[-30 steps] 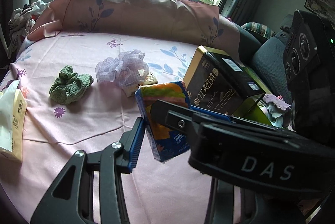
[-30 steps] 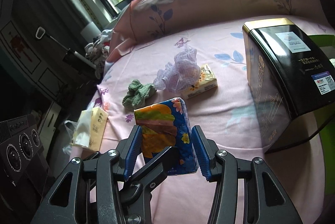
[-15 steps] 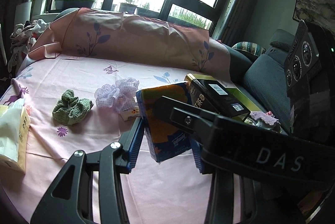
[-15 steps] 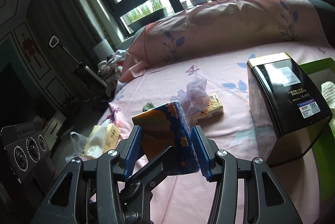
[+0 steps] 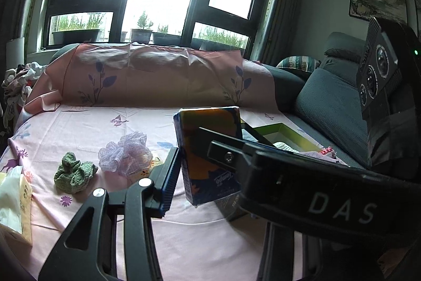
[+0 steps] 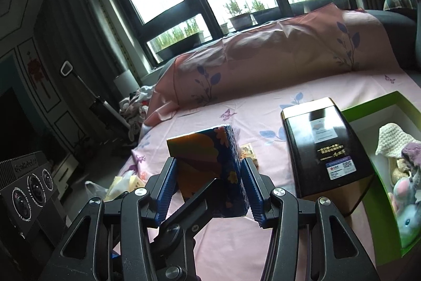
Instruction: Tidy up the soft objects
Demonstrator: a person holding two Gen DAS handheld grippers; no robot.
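A blue and orange tissue pack [image 6: 210, 170] is held between the blue pads of my right gripper [image 6: 208, 189], lifted above the pink bed sheet. In the left wrist view the same pack [image 5: 210, 154] sits between my left gripper's left finger [image 5: 168, 181] and the right gripper's body, which crosses in front; whether the left gripper grips it is unclear. A green box [image 6: 368, 118] at the right holds a cream knit piece [image 6: 392, 139] and plush toys [image 6: 405, 199]. A green cloth [image 5: 73, 173] and a lilac mesh pouf [image 5: 126, 152] lie on the sheet.
A black and gold tin [image 6: 326, 149] stands between the pack and the green box. A small yellow packet [image 6: 250, 152] lies behind the pack. A yellow tissue pack [image 5: 13, 199] lies at the sheet's left edge. A grey sofa [image 5: 329, 102] is at the right.
Both grippers have risen with the tissue pack, and the views have tilted up toward the windows. The green box with soft things has come into the right wrist view.
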